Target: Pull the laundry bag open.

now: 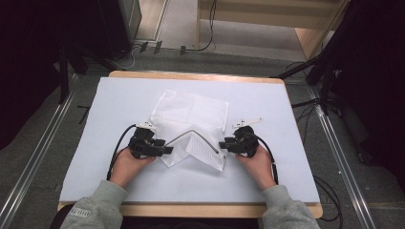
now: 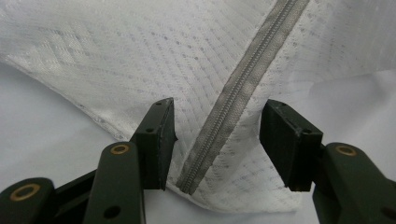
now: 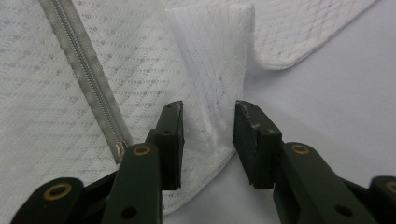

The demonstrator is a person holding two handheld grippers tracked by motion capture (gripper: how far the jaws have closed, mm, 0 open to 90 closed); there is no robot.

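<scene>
mesh bag (image 1: 191,125) lies mid-frame on the white table (image 1: 286,157), zipper (image 1: 193,134) bent across its lower part. to fold it clean i should pinch both near corners evenly. left gripper (image 1: 165,150): jaws apart, straddling the zipper end, gripping nothing. right gripper (image 1: 224,145): half open around a raised fold, pads not pressing.
</scene>
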